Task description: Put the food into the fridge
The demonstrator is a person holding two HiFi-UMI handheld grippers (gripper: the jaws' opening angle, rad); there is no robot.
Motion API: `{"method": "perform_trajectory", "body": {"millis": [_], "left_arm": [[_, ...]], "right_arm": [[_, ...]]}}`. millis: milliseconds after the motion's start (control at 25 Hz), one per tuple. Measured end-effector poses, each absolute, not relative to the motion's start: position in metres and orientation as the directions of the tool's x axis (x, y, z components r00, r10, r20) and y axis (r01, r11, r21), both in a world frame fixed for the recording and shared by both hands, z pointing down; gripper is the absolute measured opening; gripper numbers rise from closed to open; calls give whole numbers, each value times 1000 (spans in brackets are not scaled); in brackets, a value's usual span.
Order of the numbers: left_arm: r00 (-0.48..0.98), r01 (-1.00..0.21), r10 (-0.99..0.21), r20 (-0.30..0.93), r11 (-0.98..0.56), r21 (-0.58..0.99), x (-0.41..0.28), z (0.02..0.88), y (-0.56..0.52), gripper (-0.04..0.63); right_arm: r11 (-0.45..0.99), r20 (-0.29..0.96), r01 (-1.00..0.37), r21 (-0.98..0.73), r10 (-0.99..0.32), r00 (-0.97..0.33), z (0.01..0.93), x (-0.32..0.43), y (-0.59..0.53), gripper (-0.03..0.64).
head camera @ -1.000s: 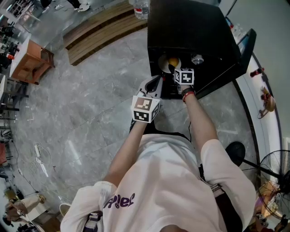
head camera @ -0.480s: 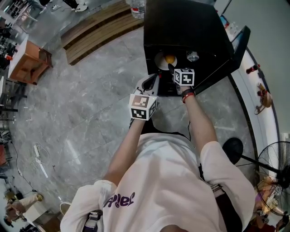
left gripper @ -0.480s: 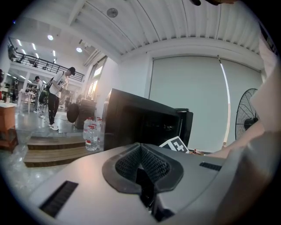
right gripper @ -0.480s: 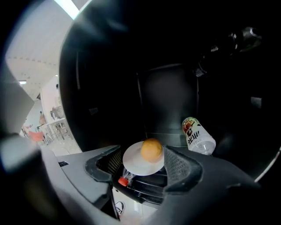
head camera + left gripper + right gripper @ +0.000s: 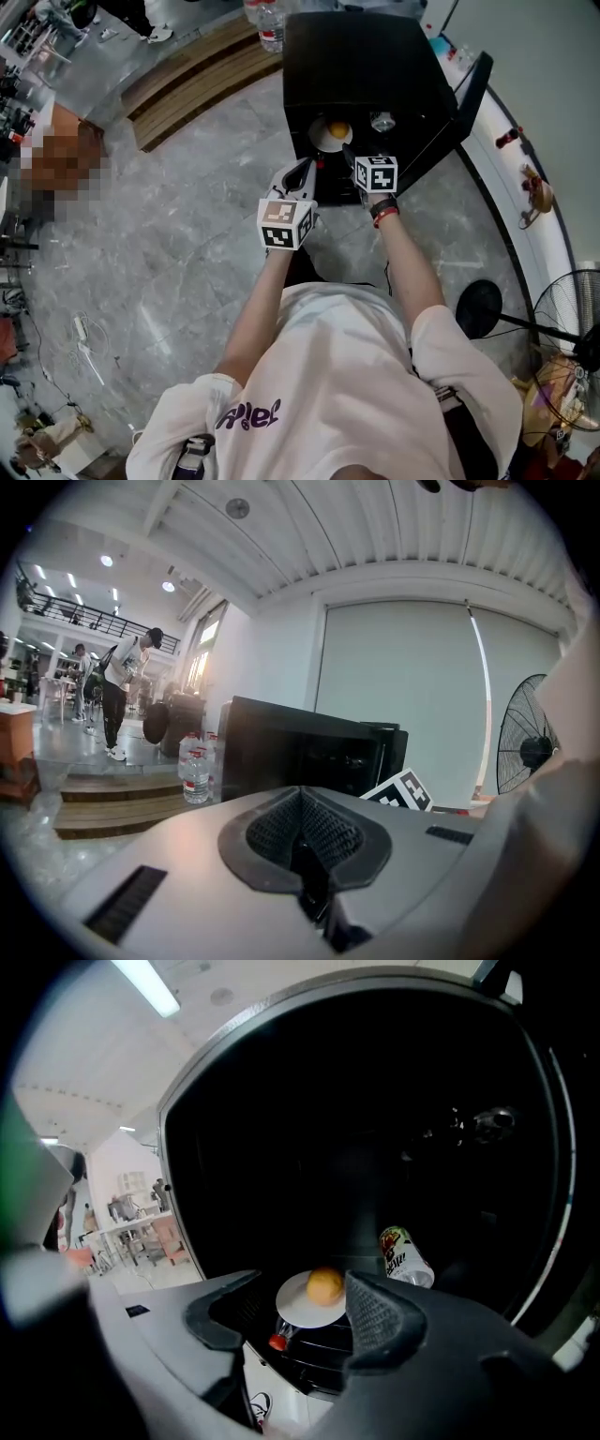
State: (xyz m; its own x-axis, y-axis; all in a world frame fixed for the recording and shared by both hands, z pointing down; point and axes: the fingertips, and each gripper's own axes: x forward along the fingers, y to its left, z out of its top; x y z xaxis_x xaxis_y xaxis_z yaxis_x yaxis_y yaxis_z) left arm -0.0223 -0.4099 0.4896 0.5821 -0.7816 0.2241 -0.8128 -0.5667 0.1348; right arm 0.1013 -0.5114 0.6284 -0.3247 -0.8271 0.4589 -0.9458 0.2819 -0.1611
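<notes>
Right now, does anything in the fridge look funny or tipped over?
Yes: the labelled bottle right of the plate in the fridge is tilted, not standing upright. The orange food sits neatly on its plate.
</notes>
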Motion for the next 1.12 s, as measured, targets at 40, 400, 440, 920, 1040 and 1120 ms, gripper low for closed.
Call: {"method": "perform_trajectory", "body": {"millis": [40, 400, 440, 920, 1040, 1120], "left_arm": [[580, -814, -783, 225, -565, 134, -22, 488, -408, 18], [554, -832, -803, 222, -540, 124, -23, 476, -377, 18], [552, -834, -803, 224, -539, 120, -23, 474, -372, 18], [514, -857, -831, 211, -508, 88, -22, 459, -325, 18], [505, -863, -838, 204, -497, 96, -20, 458, -319, 18], [499, -867, -843, 202, -490, 96, -18, 457, -315, 18]], "right_arm": [[280, 453, -946, -163, -830, -324, 623, 104, -508, 287], [289, 407, -945, -155, -853, -328, 583, 119, -459, 231], [294, 402, -943, -155, -853, -332, 580, 119, -452, 225], [337, 365, -930, -149, -855, -368, 539, 125, -390, 185], [335, 361, -930, -149, -857, -366, 533, 130, -377, 183], [337, 357, -931, -141, -860, -366, 530, 135, -368, 178]]}}
